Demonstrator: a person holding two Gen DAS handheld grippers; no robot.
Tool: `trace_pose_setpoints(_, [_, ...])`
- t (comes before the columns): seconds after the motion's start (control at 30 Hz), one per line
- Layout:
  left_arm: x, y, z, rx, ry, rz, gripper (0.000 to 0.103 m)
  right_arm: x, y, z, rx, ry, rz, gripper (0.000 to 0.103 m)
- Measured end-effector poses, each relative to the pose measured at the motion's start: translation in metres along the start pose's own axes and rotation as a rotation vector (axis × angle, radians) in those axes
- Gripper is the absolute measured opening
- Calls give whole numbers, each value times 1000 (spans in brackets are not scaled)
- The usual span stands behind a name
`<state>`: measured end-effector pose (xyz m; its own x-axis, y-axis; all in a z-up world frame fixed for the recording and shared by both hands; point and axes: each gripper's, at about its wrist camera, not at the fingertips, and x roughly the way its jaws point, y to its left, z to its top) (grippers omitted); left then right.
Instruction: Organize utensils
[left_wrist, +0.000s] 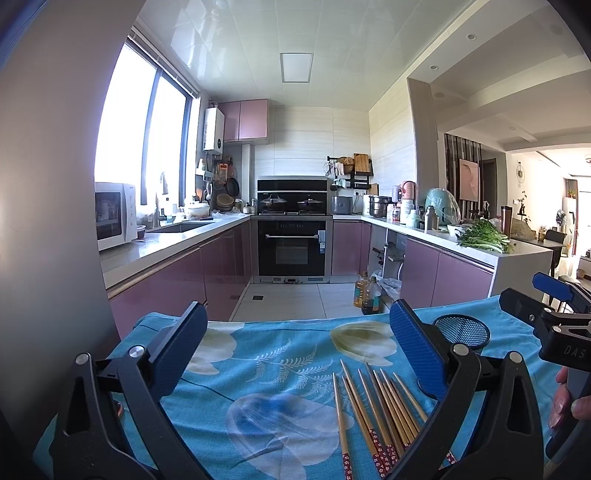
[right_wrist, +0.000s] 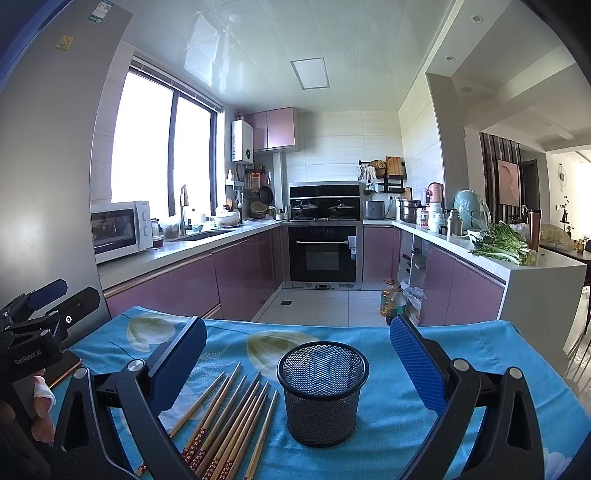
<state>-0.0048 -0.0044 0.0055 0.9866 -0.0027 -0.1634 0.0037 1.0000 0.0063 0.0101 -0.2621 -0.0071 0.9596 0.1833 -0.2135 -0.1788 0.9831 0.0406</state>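
Observation:
Several wooden chopsticks (left_wrist: 376, 413) with red patterned ends lie loose on the blue floral tablecloth (left_wrist: 280, 369). In the right wrist view the chopsticks (right_wrist: 229, 417) fan out left of a black mesh cup (right_wrist: 322, 391), which stands upright and empty. My left gripper (left_wrist: 295, 350) is open above the cloth, the chopsticks near its right finger. My right gripper (right_wrist: 297, 354) is open too, with the mesh cup between and just beyond its fingers, untouched. The mesh cup (left_wrist: 461, 330) shows partly behind the left gripper's right finger.
The cloth-covered table (right_wrist: 480, 339) ends at a tiled floor with oil bottles (right_wrist: 393, 301). Beyond are pink kitchen cabinets, an oven (right_wrist: 322, 254), a microwave (right_wrist: 120, 230) and leafy greens (right_wrist: 502, 245) on the counter. A phone (right_wrist: 66, 369) lies at the table's left edge.

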Motion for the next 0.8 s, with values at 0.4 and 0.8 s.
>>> trace_pose_setpoints(0.4, [0, -1, -1, 0, 1, -1, 97, 1, 0, 0, 3, 2, 0, 96])
trace_pose_setpoints(0.8, [3, -2, -2, 1, 6, -5, 97, 1, -2, -1, 7, 2, 3, 96])
